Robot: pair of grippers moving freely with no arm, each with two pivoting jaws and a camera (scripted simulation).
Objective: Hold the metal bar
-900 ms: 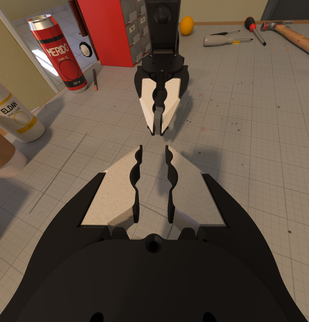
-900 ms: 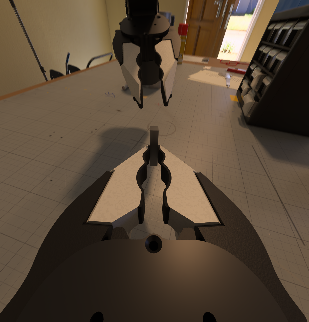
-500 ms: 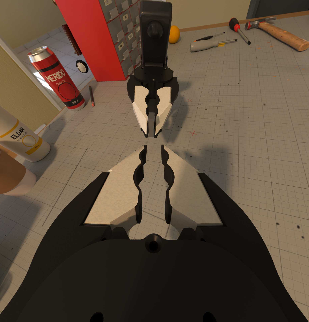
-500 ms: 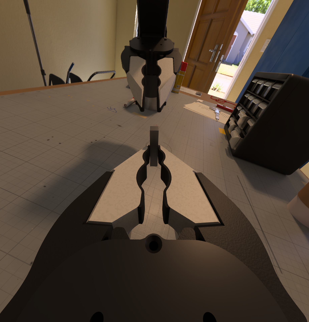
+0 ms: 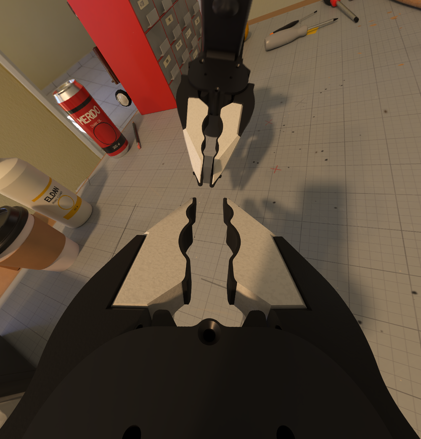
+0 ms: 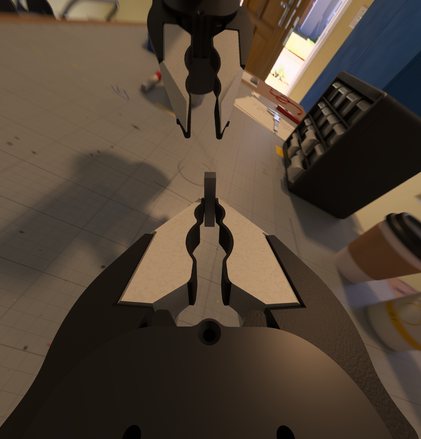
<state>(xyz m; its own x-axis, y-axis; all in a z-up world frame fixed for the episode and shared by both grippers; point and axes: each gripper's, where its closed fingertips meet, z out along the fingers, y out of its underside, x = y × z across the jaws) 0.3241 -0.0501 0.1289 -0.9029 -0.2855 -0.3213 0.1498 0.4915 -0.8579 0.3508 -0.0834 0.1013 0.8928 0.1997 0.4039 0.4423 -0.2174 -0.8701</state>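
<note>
The metal bar [image 6: 209,187] is a short grey flat bar. My right gripper [image 6: 209,200] is shut on its near part, and its far end sticks out past the fingertips. In the left wrist view the bar [image 5: 208,169] shows end-on between the tips of the right gripper [image 5: 205,184]. My left gripper [image 5: 209,200] is open and empty, tip to tip with the right one, a short gap from the bar's end. In the right wrist view the left gripper [image 6: 203,135] hangs open just beyond the bar.
To the left stand a red can [image 5: 90,118], a white bottle [image 5: 38,190], a coffee cup [image 5: 26,240] and a red drawer cabinet [image 5: 138,52]. Screwdrivers [image 5: 290,38] lie far right. A black drawer box [image 6: 347,154] stands on the gridded mat [image 5: 347,213].
The left gripper's fingers narrowed half a second ago and have opened wider again. The two grippers have come closer tip to tip. The right gripper has kept hold of the bar.
</note>
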